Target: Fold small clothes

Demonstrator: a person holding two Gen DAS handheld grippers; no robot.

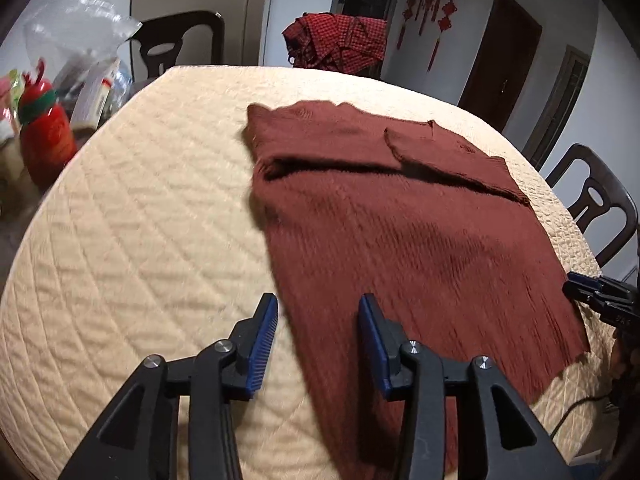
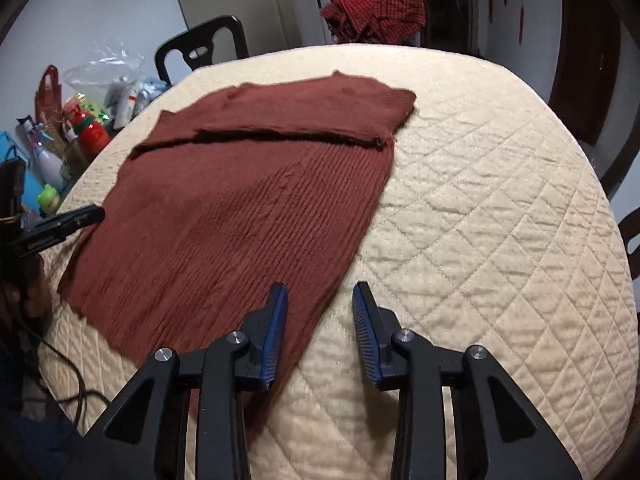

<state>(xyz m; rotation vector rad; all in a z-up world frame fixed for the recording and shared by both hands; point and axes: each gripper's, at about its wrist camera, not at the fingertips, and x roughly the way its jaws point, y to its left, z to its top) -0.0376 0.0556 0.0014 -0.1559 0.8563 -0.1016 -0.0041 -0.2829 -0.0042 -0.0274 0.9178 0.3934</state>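
Observation:
A dark red ribbed knit garment (image 1: 400,232) lies flat on the cream quilted table (image 1: 140,240), its far part folded over into a band. In the right wrist view the garment (image 2: 240,208) lies left of centre. My left gripper (image 1: 318,304) is open and empty, straddling the garment's near left edge. My right gripper (image 2: 320,292) is open and empty over the garment's near right edge. The right gripper also shows at the right edge of the left wrist view (image 1: 596,296). The left gripper shows at the left of the right wrist view (image 2: 68,220).
A red checked cloth (image 1: 340,40) hangs on a chair beyond the table. Dark chairs (image 1: 180,40) stand around it. Clutter with a red bottle (image 1: 46,136) and plastic bags sits to the left. A cable (image 2: 68,384) trails off the near table edge.

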